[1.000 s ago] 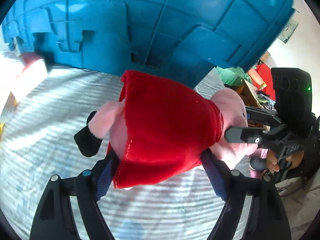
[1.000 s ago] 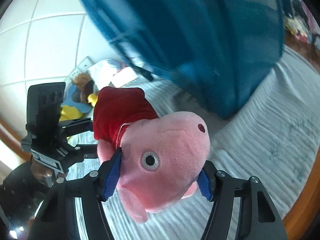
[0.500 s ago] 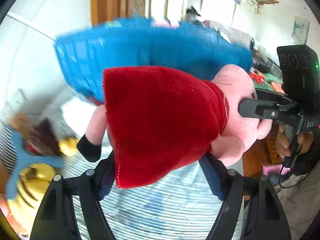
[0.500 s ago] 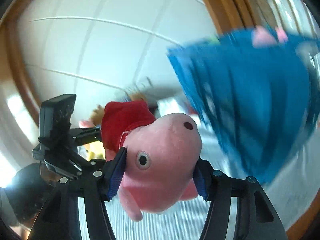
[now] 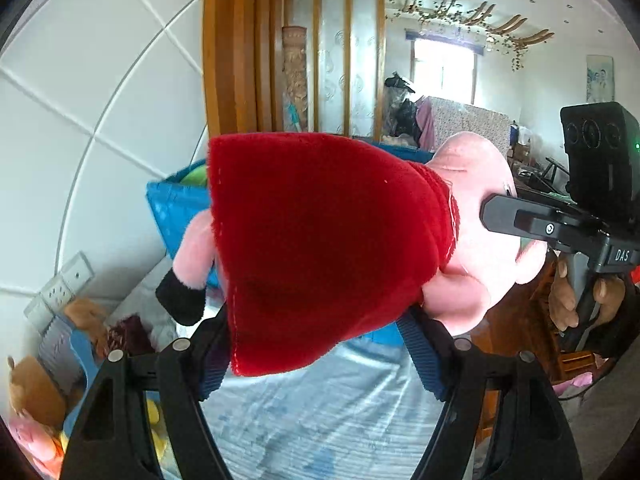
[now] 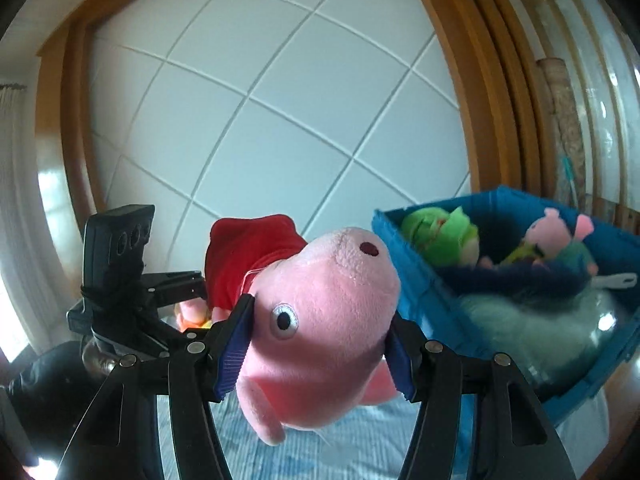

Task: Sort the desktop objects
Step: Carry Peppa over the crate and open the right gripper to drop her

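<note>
Lifted above the blue bin [image 6: 404,248], pig plush [image 6: 320,320] stays clamped by both grippers

White panelled wall [image 6: 280,128] framed in orange-brown wood trim [image 5: 236,48]; beyond it, a daylit room with a bright window [image 5: 444,68] and vine-hung ceiling [image 5: 460,8]

A home: plush toys [image 6: 440,232] in a bin [image 6: 420,280], lived-in room beyond.

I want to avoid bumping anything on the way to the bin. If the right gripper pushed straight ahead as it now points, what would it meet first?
Probably the white panelled wall. The right gripper, shut on the pig plush, points at it; the blue bin sits to the right of that line. Depth is unclear, so the distance cannot be judged.
</note>
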The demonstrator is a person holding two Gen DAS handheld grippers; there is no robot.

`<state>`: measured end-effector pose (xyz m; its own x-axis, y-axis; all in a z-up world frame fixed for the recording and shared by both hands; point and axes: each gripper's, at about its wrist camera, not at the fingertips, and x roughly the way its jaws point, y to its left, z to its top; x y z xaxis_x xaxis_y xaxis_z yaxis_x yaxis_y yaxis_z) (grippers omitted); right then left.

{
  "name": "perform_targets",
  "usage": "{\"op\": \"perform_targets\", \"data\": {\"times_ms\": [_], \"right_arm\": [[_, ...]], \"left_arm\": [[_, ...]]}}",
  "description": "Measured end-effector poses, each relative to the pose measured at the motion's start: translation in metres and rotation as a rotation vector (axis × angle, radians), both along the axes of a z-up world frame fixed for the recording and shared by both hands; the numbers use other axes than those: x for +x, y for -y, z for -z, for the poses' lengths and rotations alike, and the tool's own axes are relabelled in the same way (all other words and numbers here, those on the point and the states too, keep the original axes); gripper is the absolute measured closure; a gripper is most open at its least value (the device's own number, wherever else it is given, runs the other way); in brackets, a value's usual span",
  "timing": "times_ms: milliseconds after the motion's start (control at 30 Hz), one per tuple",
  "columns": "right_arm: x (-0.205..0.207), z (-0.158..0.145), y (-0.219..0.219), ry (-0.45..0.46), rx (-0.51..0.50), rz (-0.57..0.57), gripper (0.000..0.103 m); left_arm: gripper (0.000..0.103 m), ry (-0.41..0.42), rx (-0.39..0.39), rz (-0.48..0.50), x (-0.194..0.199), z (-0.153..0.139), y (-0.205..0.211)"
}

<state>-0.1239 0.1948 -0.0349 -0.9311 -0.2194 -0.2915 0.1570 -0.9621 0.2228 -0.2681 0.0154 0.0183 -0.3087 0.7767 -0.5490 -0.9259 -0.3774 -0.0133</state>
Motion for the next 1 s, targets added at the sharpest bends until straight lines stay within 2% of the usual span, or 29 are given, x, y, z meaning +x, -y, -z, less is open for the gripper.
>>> {"op": "perform_targets", "data": {"times_ms": [67, 267, 433, 667, 800, 833, 867, 900, 933, 967, 1000], "right_arm": [[0.000, -0.009, -0.012, -0.006, 0.007, 0.027, 0.043], [-0.006, -0.041, -0.059, -0.014, 0.055, 0.138, 0.043], [-0.023, -0.060, -0.132, 0.035, 0.010, 0.230, 0.043], [-0.066, -0.055, -0.198, 0.131, 0.019, 0.307, 0.043], [-0.101, -0.043, -0.229, 0.203, 0.001, 0.319, 0.042], [-0.111, -0.039, -0.237, 0.228, -0.008, 0.318, 0.033], [-0.116, -0.037, -0.244, 0.237, -0.023, 0.317, 0.020], [-0.120, -0.035, -0.251, 0.246, -0.038, 0.317, 0.013], [-0.120, -0.035, -0.255, 0.246, -0.049, 0.314, 0.000], [-0.117, -0.036, -0.258, 0.239, -0.062, 0.312, 0.000], [-0.113, -0.038, -0.261, 0.231, -0.076, 0.310, 0.000]], "left_arm": [[0.027, -0.009, 0.006, 0.019, -0.002, -0.010, -0.015], [0.027, -0.016, -0.016, 0.067, -0.028, -0.024, -0.094], [0.027, -0.001, -0.070, 0.078, -0.047, -0.019, -0.168], [0.028, 0.020, -0.147, 0.092, -0.075, -0.012, -0.271], [0.027, 0.046, -0.191, 0.066, -0.092, -0.004, -0.298], [0.027, 0.057, -0.196, 0.058, -0.097, -0.002, -0.301], [0.027, 0.069, -0.192, 0.059, -0.104, -0.004, -0.303], [0.026, 0.081, -0.187, 0.058, -0.110, -0.005, -0.304], [0.018, 0.085, -0.175, 0.051, -0.111, -0.007, -0.298], [0.012, 0.089, -0.163, 0.044, -0.111, -0.008, -0.292], [0.001, 0.091, -0.151, 0.035, -0.111, -0.010, -0.285]]}}
